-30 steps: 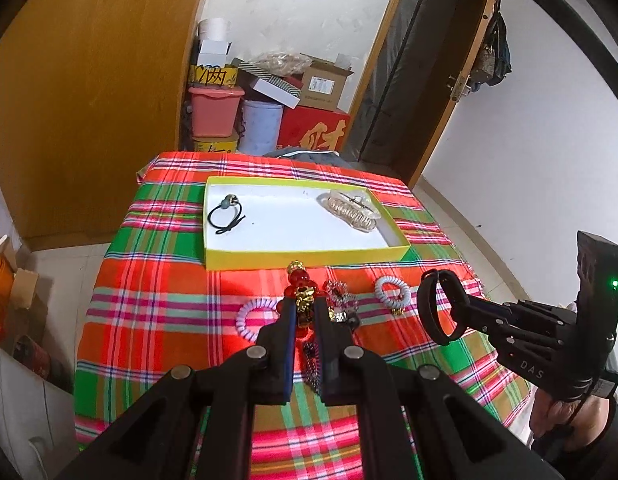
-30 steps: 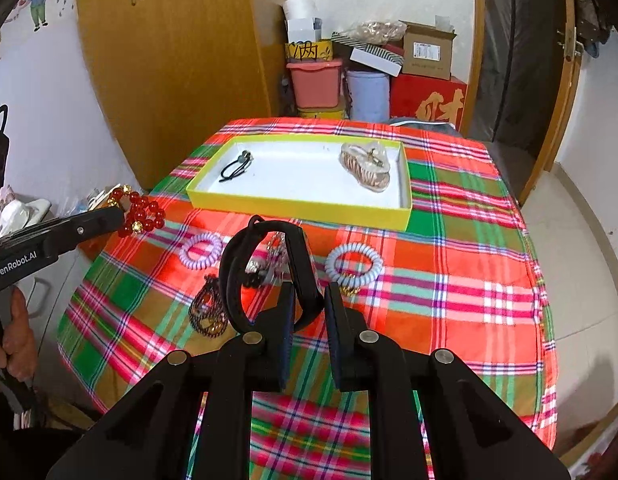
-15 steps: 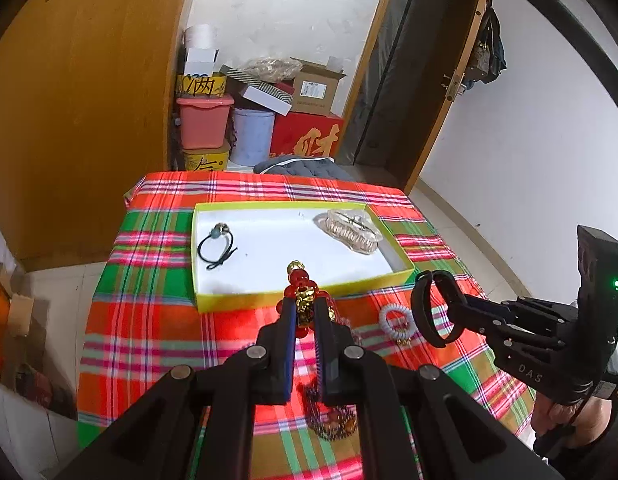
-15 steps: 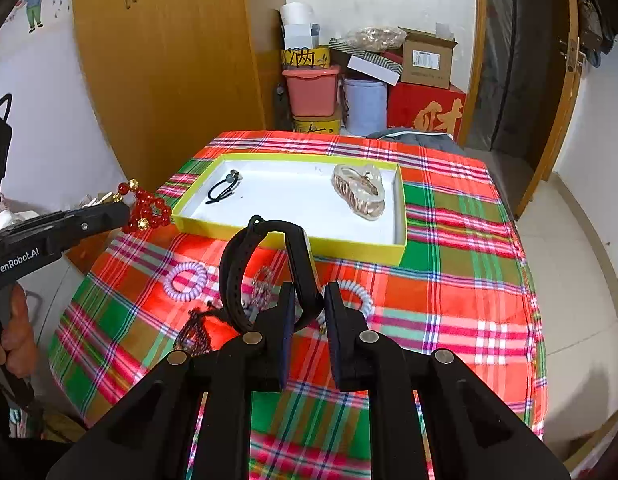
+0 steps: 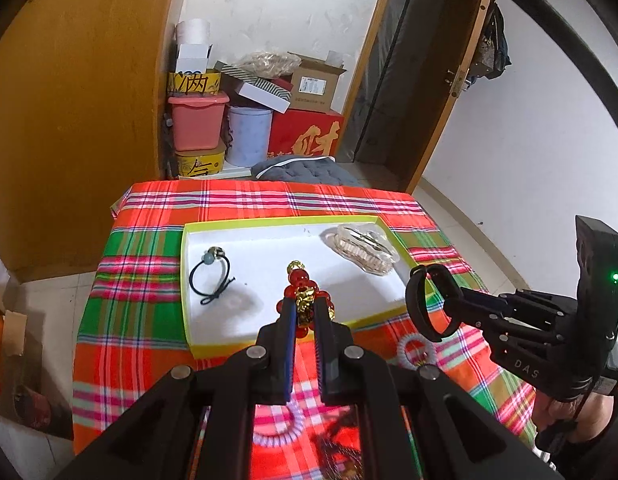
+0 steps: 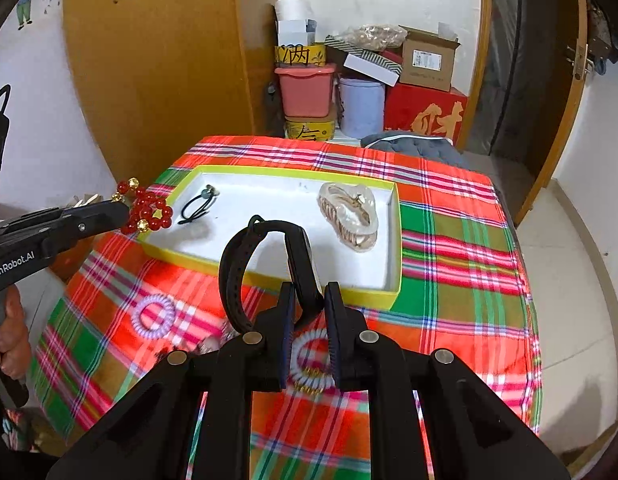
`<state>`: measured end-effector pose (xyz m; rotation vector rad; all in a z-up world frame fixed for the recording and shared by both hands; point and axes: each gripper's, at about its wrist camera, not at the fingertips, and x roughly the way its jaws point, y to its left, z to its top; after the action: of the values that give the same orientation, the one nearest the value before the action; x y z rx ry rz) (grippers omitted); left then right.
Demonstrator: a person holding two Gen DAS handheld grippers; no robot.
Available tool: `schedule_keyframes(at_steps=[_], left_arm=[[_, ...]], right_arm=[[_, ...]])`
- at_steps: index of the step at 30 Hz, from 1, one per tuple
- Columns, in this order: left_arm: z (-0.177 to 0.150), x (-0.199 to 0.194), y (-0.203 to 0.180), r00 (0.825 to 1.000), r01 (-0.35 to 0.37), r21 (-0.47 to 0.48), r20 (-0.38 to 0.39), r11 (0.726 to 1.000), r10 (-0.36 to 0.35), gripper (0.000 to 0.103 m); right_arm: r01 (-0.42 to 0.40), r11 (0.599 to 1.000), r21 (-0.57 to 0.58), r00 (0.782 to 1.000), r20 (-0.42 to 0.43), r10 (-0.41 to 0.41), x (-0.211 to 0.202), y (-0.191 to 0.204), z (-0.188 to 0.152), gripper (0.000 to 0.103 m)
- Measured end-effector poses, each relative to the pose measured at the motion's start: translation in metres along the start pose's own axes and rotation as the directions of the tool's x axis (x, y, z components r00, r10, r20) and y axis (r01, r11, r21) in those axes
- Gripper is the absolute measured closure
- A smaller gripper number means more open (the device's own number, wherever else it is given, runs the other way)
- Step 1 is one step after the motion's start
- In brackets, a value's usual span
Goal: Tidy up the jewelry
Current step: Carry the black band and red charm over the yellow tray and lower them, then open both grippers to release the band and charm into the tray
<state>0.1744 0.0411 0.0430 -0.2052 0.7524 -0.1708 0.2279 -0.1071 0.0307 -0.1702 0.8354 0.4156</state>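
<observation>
My left gripper [image 5: 305, 304] is shut on a red and gold bead bracelet [image 5: 300, 285], held above the near edge of the yellow-rimmed white tray [image 5: 269, 222]; the bracelet also shows in the right wrist view [image 6: 145, 208]. My right gripper [image 6: 309, 300] is shut on a black wristband [image 6: 245, 264], held above the tray's near right corner; it also shows in the left wrist view [image 5: 427, 302]. In the tray [image 6: 393, 240] lie a black hair tie [image 5: 209, 276] and a clear hair claw [image 5: 363, 250].
On the plaid tablecloth [image 6: 449, 264] lie a purple spiral hair tie [image 6: 153, 316], a white spiral hair tie [image 6: 309, 364] and a dark beaded piece [image 5: 337, 444]. Boxes and tubs [image 5: 245, 112] are stacked beyond the table by a wooden wardrobe [image 6: 157, 60].
Both grippers have moved forward and up toward the tray, carrying the bead bracelet and the black wristband. The loose items on the cloth now lie under and behind the grippers.
</observation>
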Motion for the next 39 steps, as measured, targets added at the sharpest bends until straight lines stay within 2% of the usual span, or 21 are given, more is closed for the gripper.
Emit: schedule_keyframes(at_steps=[8,16,22,30,35,39], left_arm=[[0.012,0.03,0.021,1.0,-0.019,-0.011,-0.017,1.0,0.019,0.095],[0.008,0.062,0.051,0.997,-0.029,-0.078,-0.073,0.997,0.024,0.095],[0.006,0.076,0.06,0.994,-0.048,-0.085,-0.101,0.995,0.04,0.095],[0.01,0.092,0.066,0.989,-0.083,-0.085,-0.129,0.993,0.071,0.095],[0.01,0.101,0.076,0.981,-0.131,-0.108,-0.155,0.986,0.113,0.095],[0.009,0.101,0.08,0.98,-0.149,-0.114,-0.153,0.982,0.13,0.095]], right_arm=[[0.009,1.0,-0.007,1.0,-0.029,-0.009,0.034,-0.008,0.016,0.088],[-0.008,1.0,0.0,0.995,-0.096,0.008,0.078,-0.015,0.026,0.088],[-0.005,1.0,-0.01,0.99,-0.138,0.003,0.098,-0.016,0.027,0.088],[0.03,0.999,0.012,0.984,-0.178,-0.028,0.113,-0.029,0.028,0.088],[0.058,0.998,0.031,0.98,-0.193,-0.051,0.117,-0.038,0.029,0.088],[0.055,0.997,0.044,0.98,-0.195,-0.046,0.116,-0.042,0.031,0.088]])
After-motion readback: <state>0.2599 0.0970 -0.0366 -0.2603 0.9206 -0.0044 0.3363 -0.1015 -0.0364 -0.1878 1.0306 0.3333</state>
